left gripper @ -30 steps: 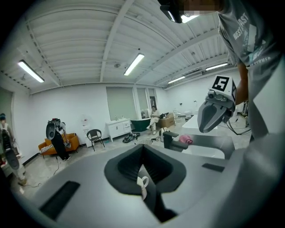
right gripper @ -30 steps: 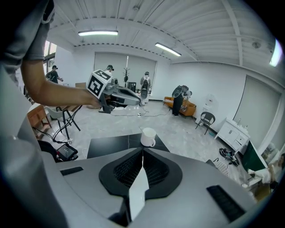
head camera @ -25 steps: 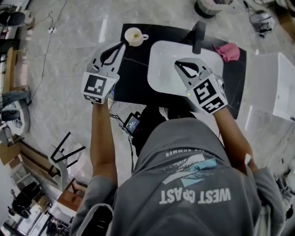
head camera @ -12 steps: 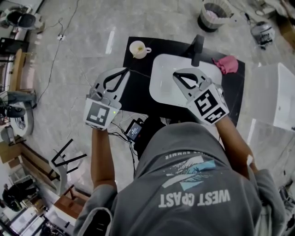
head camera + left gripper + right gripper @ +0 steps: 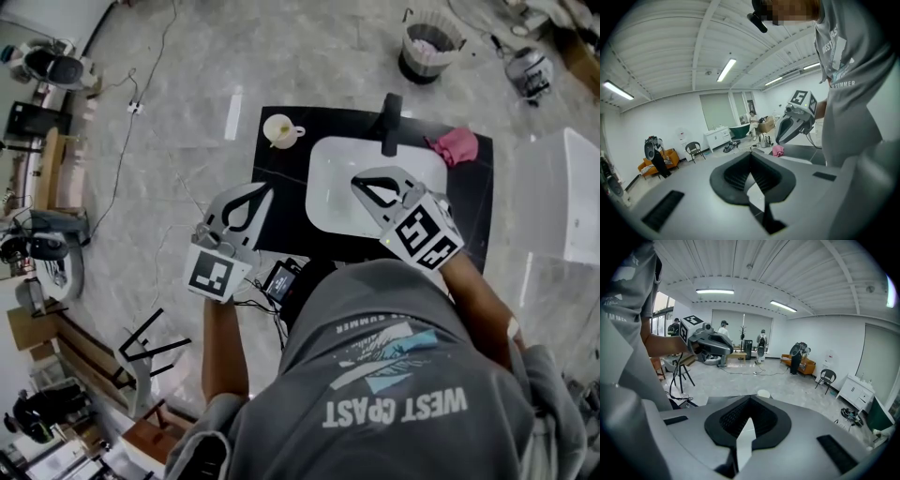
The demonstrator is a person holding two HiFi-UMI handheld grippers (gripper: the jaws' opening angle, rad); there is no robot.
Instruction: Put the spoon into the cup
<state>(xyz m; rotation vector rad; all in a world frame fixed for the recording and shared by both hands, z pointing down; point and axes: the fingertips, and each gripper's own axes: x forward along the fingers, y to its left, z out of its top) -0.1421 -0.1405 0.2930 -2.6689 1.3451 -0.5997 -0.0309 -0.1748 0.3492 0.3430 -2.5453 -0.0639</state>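
Beyond the left claw [image 5: 266,190], well apart, stands the cup [image 5: 278,130].

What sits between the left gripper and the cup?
Nothing. The head view shows only bare black tabletop between the left gripper and the cup.

The person wears a grey T-shirt [image 5: 403,375] with short sleeves [image 5: 192,445]. Its back carries white block lettering, "WEST COAST", under a graphic in pale blue and white with a smaller line of print above it. The left gripper [image 5: 265,187] and the right gripper [image 5: 355,181] match: light grey moulded bodies that narrow to a point, with black ribbed pads lining a teardrop-shaped opening and flat black slots on the upper faces. Each bears a white cube with black square markers, one on the left [image 5: 214,275] and one on the right [image 5: 422,234].
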